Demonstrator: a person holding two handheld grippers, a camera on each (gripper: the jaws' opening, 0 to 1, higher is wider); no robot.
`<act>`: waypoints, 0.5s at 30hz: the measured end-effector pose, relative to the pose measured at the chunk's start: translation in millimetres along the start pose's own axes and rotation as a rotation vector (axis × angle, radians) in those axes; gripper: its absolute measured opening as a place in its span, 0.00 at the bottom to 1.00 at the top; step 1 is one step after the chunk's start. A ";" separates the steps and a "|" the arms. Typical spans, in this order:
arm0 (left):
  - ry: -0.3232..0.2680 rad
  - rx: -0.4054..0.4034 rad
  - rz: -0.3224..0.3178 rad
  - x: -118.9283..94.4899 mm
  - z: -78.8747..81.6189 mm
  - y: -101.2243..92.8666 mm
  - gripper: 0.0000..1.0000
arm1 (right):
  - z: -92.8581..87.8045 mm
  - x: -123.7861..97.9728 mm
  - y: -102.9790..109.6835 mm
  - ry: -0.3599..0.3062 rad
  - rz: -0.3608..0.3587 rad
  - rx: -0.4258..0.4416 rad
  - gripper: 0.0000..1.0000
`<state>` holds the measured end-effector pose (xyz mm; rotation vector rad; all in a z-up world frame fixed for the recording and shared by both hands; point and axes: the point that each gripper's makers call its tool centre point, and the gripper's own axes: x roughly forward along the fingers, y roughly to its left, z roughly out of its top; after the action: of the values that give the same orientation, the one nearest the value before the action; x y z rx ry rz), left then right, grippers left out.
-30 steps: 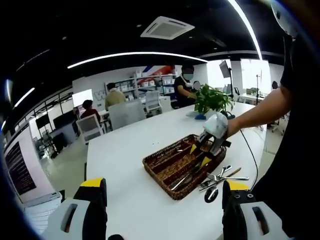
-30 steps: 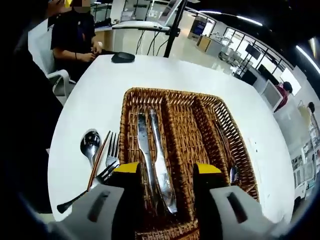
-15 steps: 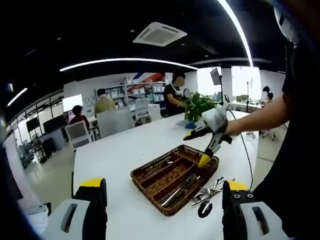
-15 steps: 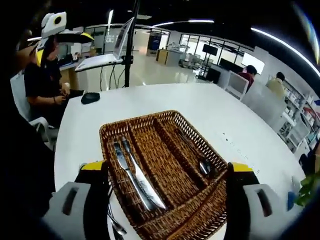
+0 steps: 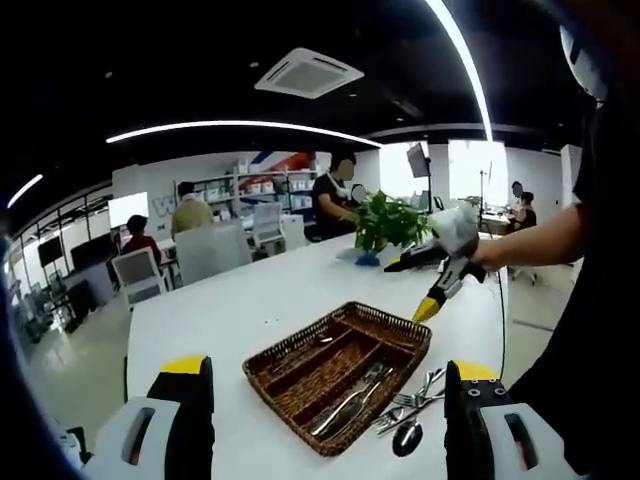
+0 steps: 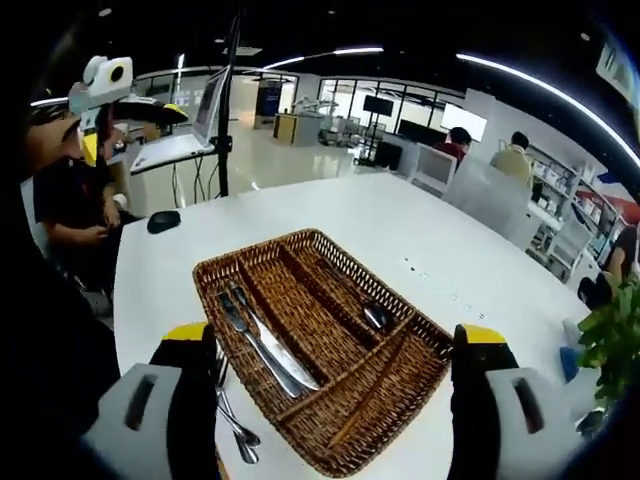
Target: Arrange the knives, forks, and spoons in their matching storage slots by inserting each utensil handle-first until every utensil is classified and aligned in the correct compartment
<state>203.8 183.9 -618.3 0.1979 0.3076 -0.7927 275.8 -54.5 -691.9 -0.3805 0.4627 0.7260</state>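
The wicker basket (image 6: 400, 400) sat on the white table (image 6: 400, 225) with two knives (image 6: 262, 345) lying side by side in one long slot and a spoon (image 6: 372, 312) in another, while loose forks and spoons (image 5: 410, 400) lay on the table just beside its near edge. The right gripper (image 6: 335, 345) stood with its jaws wide apart and empty, framing the basket. The left gripper (image 5: 325, 375) was likewise wide and holding nothing, well back from the basket.

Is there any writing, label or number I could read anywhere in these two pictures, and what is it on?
No text can be read here.
Back wall sign: large pale letters, partly hidden by a person, too blurred to read.
Basket, knives and both grippers: no labels visible.
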 end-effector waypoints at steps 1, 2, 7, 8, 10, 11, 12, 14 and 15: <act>0.002 -0.001 -0.004 0.4 -0.5 -0.5 1.00 | 1.1 -3.8 -0.8 -0.008 -0.008 0.010 0.99; 0.004 -0.002 -0.007 0.9 -1.0 -1.0 1.00 | 1.3 -9.0 -2.0 -0.016 -0.020 0.018 0.99; 0.001 -0.011 -0.028 3.6 -2.8 -2.9 1.00 | -4.5 -26.0 -0.3 -0.027 -0.057 0.042 0.99; 0.003 -0.009 -0.028 4.6 -3.7 -3.6 1.00 | -5.4 -30.1 0.2 -0.029 -0.065 0.050 0.99; 0.007 0.001 -0.029 5.6 -5.8 -4.9 1.00 | -6.0 -36.0 0.8 -0.035 -0.075 0.064 0.99; 0.004 0.000 -0.031 5.3 -6.2 -5.2 1.00 | -6.2 -40.2 0.6 -0.041 -0.085 0.076 0.99; 0.003 -0.007 -0.032 5.5 -7.2 -6.4 1.00 | -6.3 -42.9 0.5 -0.046 -0.089 0.081 0.99; 0.000 -0.009 -0.023 4.1 -9.6 -6.7 1.00 | -8.0 -48.0 -0.4 -0.047 -0.099 0.096 0.99; 0.003 -0.009 -0.023 2.8 -11.8 -7.5 1.00 | -8.5 -50.1 -1.2 -0.049 -0.104 0.102 0.99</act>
<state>197.9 180.3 -630.8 0.1877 0.3170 -0.8141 241.5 -86.5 -672.4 -0.2885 0.4292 0.6070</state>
